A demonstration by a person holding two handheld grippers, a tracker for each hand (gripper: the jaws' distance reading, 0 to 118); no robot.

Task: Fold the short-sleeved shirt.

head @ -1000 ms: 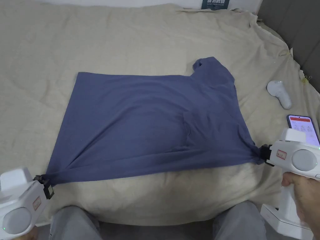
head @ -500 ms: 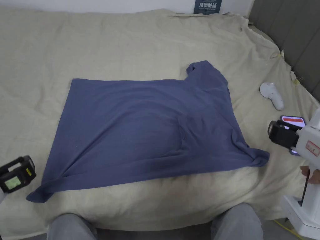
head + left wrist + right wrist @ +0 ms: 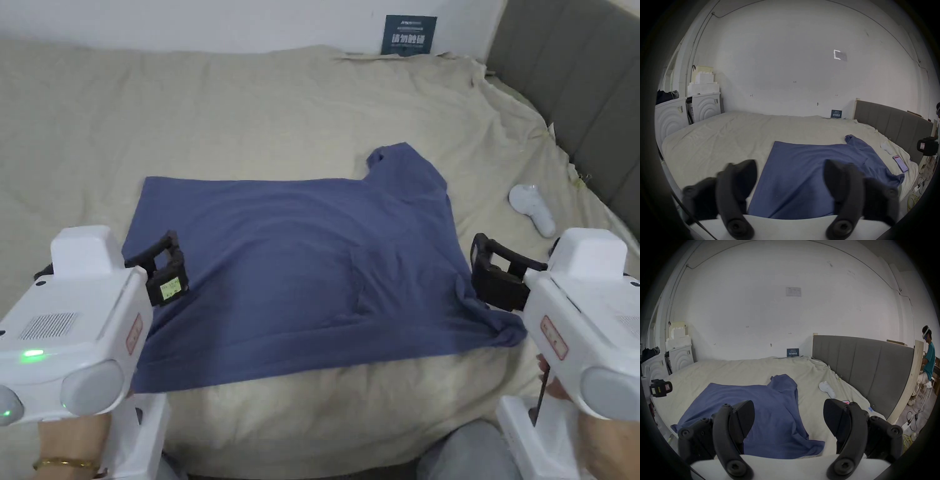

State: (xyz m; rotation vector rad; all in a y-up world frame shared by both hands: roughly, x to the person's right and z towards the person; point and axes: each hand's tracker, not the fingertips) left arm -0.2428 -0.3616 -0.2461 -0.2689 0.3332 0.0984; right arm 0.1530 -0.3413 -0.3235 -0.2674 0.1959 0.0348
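shirt, blue and short-sleeved, lies spread across the middle of the frame on the beige bed, already folded once lengthwise by the look of it, hem edge at left, sleeve bunched at upper right. at lower left the left gripper hovers over the hem edge, jaws wide, holding nothing. at lower right the right gripper hangs over the shoulder end, jaws wide too. for the next fold, i'd pinch both layers at each near corner, lift evenly and keep the edge taut so no wrinkles get trapped.
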